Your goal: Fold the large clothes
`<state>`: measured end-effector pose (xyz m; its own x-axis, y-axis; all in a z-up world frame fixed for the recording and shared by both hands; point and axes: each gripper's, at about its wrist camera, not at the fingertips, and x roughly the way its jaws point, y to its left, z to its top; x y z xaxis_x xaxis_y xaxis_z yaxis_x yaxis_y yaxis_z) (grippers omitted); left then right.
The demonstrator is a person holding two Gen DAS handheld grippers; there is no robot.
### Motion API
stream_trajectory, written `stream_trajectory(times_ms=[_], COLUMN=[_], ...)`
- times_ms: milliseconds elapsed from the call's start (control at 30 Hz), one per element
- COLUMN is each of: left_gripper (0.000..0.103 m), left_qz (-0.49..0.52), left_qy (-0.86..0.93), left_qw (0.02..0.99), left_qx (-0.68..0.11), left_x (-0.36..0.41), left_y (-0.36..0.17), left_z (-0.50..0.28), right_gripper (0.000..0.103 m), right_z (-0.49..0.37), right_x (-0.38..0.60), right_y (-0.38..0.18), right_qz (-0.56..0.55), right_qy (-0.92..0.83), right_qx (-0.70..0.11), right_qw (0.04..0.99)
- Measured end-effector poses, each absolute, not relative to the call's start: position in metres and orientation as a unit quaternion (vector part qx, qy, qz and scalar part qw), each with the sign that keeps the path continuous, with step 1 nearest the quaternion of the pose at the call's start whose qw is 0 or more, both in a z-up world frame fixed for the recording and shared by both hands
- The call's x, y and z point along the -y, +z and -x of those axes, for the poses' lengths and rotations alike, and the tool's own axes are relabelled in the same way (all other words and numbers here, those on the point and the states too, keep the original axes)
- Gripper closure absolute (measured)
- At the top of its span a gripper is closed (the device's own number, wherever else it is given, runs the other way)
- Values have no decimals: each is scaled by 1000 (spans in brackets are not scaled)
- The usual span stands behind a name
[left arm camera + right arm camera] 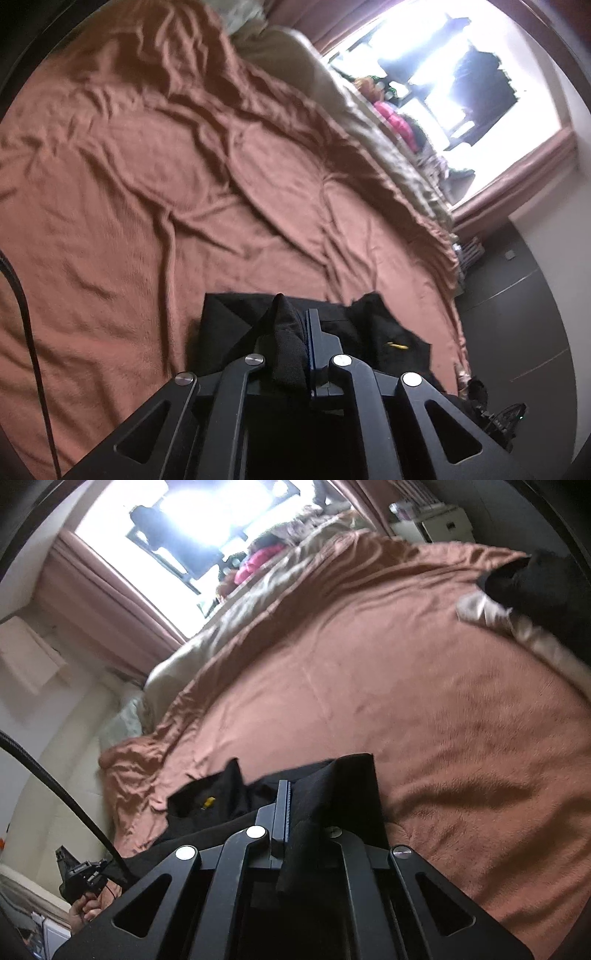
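Note:
A black garment [236, 325] with a small yellow mark lies low on the brown blanket [184, 166] that covers the bed. My left gripper [295, 332] is shut on a bunched fold of it. In the right wrist view the same black garment [221, 794] lies below, and my right gripper [299, 812] is shut on another fold of it. The other gripper [79, 877] and the hand that holds it show at the lower left of the right wrist view.
A beige duvet [317, 74] and a pile of clothes lie along the bed's far side under a bright window [443, 74]. Another black item [535, 587] on a cream cloth [491, 616] lies at the bed's far right. A dark wardrobe [517, 314] stands past the bed's edge.

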<state>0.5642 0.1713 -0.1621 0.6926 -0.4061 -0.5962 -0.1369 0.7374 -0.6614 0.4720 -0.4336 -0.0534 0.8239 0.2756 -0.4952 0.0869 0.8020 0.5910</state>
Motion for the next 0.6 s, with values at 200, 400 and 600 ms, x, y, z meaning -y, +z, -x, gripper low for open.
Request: stream_trajectory(times_ms=[200,400,600], left_gripper=[48,13,13], left_qz=[334,290,237], left_qy=[-81,-53,-45], left_qw=[850,880,880], left_qx=[-399,-371,-410], left_x=[-171,-175,-176], left_y=[-173,-151,-161], left_z=[-581,-568,-566], right_gripper=[31,26,26], right_z=[-474,-464,-461], right_x=[426,411,397], right_y=[-40,-16,6], right_qz=[-311,-258,-175], right_qy=[59,35,-14], right_qx=[-295,-311,-343], right_qw=[902,914,923])
